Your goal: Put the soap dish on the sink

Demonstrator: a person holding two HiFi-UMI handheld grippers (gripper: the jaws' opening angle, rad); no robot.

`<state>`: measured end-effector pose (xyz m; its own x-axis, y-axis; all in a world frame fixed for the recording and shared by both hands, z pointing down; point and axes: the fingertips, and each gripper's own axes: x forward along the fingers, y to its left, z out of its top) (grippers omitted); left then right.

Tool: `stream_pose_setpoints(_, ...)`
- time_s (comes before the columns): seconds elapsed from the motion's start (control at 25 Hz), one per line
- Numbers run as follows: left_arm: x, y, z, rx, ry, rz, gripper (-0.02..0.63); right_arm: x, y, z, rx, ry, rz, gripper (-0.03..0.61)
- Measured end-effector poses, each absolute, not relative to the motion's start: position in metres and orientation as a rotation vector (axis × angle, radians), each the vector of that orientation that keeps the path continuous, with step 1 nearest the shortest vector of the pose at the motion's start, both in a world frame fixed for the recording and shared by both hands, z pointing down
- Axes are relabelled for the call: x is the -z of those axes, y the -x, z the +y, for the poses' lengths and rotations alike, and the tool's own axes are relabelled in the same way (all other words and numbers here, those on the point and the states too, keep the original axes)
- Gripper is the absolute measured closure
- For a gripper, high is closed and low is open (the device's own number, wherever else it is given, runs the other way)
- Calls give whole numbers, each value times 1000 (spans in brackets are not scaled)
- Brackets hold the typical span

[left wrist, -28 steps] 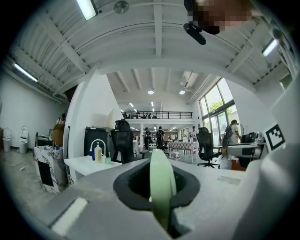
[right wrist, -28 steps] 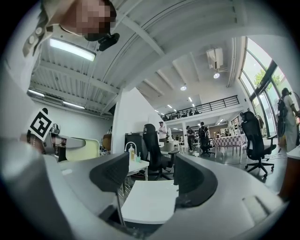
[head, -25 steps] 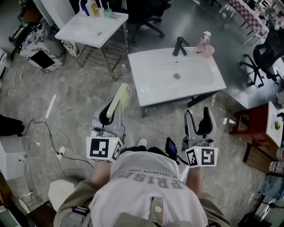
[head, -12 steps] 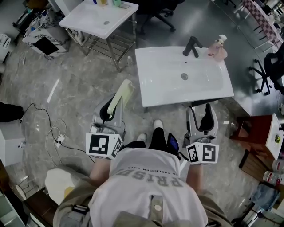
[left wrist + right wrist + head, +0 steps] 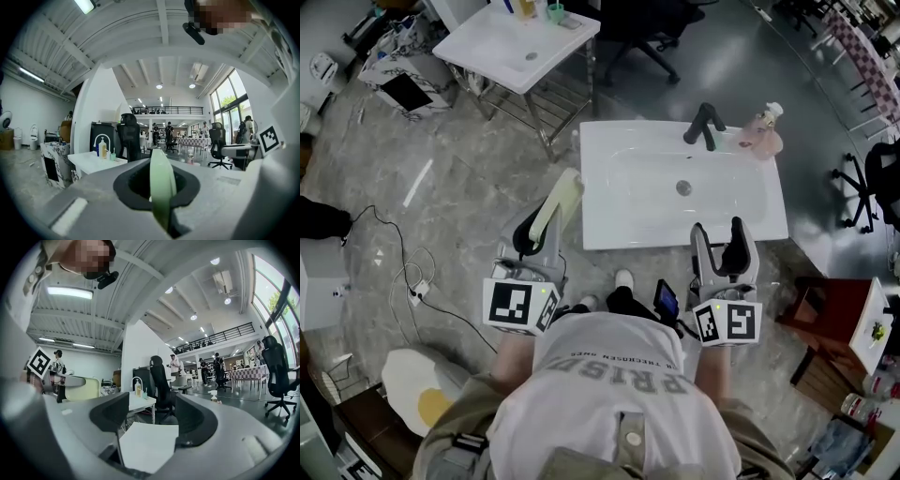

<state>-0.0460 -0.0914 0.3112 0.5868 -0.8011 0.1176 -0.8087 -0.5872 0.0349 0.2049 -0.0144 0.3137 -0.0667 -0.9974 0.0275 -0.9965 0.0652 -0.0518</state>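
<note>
My left gripper [image 5: 536, 234] is shut on a pale green soap dish [image 5: 559, 204], which sticks out forward toward the left end of the white sink [image 5: 623, 220]. In the left gripper view the soap dish [image 5: 161, 183] shows edge-on, clamped between the pads of the left gripper [image 5: 161, 199]. My right gripper [image 5: 717, 234] stands open with nothing in it, just before the sink's front edge. Between its spread jaws the right gripper [image 5: 157, 420] frames the sink [image 5: 147, 446] below. A black faucet [image 5: 704, 124] and a pink pump bottle [image 5: 761, 131] stand at the sink's far side.
A second white sink [image 5: 502, 52] on a metal stand holds bottles at the far left. Cables [image 5: 412, 281] trail over the marble floor. A dark office chair [image 5: 647, 33] stands behind the sinks, and a wooden table [image 5: 825, 314] stands at the right.
The person has stepped forward, so the sink has drawn closer to both grippers. The soap dish stays clamped in the left gripper and the right jaws stay open.
</note>
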Motion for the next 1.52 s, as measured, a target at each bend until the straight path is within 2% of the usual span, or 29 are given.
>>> stream_pose_setpoints(0.52, -308, -53, -101, -27, -2731, -1194, 601, -320, -242, -67, 151, 1827, 2530, 284)
stream_pose_setpoints(1.08, -316, -100, -111, -30, -2828, -764, 601, -339, -197, -99, 232, 1441, 2755, 284)
stream_pose_setpoints(1.52, -332, -121, -117, -84, -2933, -325, 601, -368, -168, -124, 310, 1365, 2857, 296)
